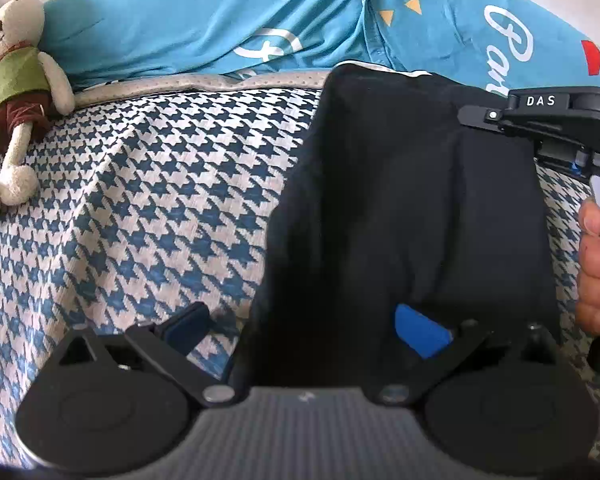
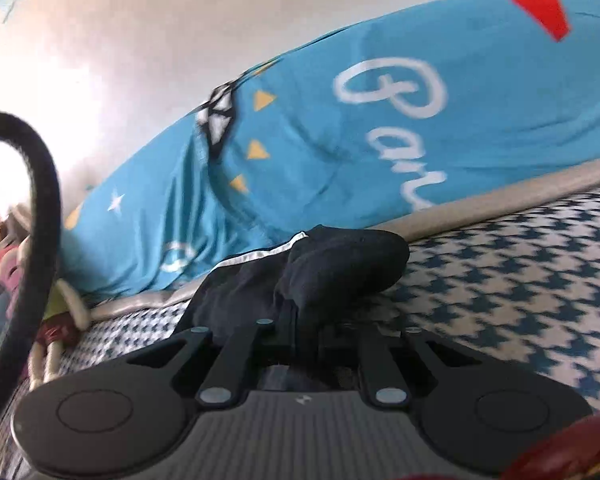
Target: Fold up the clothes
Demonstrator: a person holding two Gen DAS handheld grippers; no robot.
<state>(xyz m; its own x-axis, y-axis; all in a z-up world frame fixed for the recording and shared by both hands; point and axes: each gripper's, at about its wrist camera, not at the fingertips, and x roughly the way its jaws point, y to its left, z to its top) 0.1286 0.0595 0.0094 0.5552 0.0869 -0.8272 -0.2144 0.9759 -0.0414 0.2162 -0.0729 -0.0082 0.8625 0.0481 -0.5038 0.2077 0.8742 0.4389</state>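
Note:
A black garment (image 1: 400,200) with a white stripe along its far edge lies on the houndstooth bedspread (image 1: 140,200). My left gripper (image 1: 304,332) stands open just above it, blue pads wide apart. The cloth's left edge runs between the pads. At the garment's far right corner my right gripper (image 1: 476,114) comes in from the right, held by a person's hand (image 1: 596,272). In the right wrist view the right gripper (image 2: 296,332) is shut on a bunched fold of the black garment (image 2: 340,264), which rises off the bed.
A blue duvet (image 1: 220,20) with white lettering (image 2: 392,120) is piled along the far side of the bed. A plush rabbit (image 1: 16,92) lies at the far left. A black cable (image 2: 40,200) loops at the left of the right wrist view. Bare houndstooth bedspread (image 2: 520,280) extends on the right.

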